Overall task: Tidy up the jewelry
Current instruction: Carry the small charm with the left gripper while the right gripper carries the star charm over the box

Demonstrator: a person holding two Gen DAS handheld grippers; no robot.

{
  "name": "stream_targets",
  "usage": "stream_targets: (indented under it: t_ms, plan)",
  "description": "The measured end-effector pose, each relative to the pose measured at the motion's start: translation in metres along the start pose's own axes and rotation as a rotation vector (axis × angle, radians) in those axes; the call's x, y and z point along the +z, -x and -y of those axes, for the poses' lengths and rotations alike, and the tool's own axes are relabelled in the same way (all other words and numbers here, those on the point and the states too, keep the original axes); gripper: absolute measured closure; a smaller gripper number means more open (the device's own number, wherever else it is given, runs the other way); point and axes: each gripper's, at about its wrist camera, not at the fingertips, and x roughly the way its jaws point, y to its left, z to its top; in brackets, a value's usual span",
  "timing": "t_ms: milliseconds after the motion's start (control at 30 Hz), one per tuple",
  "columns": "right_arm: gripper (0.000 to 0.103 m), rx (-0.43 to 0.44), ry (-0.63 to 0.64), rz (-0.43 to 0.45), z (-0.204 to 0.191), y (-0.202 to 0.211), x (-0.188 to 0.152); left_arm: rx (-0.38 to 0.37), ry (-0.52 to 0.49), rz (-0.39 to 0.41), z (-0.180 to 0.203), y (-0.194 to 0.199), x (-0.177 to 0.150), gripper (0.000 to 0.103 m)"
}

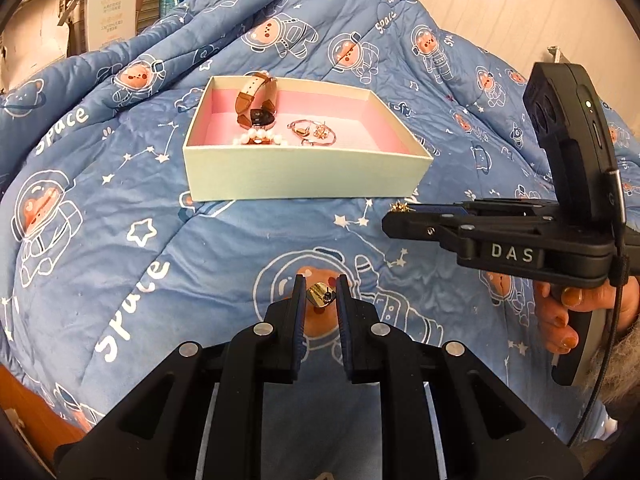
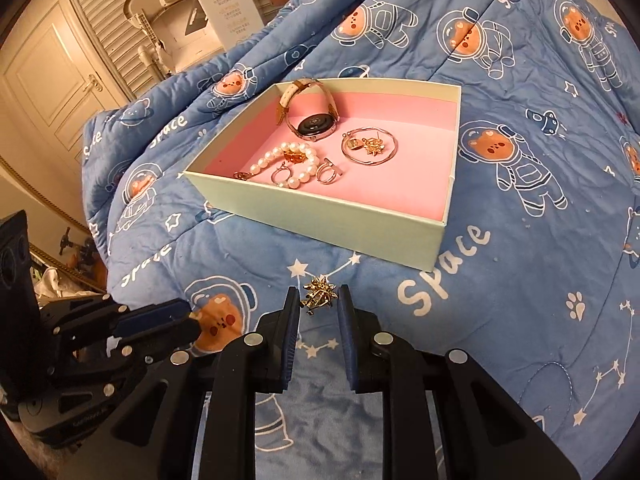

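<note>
The blue quilt (image 1: 120, 200) carries the white word "space" printed many times among its bear astronauts, once just right of the box in the right wrist view (image 2: 444, 268). White letters "DAS" stand on the side of the right gripper (image 1: 394, 216). The white carton (image 2: 228, 4) far behind bears printed lines too small to read.

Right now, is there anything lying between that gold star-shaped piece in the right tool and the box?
Nothing: in the right wrist view only bare blue quilt lies between the star earring and the box.
</note>
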Motion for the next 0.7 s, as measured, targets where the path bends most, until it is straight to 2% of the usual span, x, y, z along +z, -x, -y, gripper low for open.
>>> stream_targets:
  t_ms: [200,467,700]
  plan:
    - [0.084,0.027,0.019,0.013,-0.002,0.016,0.009,-0.021,-0.006,0.019,-0.001,0.005,0.026,0.088]
    - [0.084,0.007,0.083,0.033,-0.003,0.029,0.028,-0.027,-0.044,0.037,0.003,-0.001,0.065,0.088]
    - [0.084,-0.055,0.152,0.036,0.008,0.032,0.064,-0.055,-0.038,-0.029,0.003,-0.027,0.103,0.088]
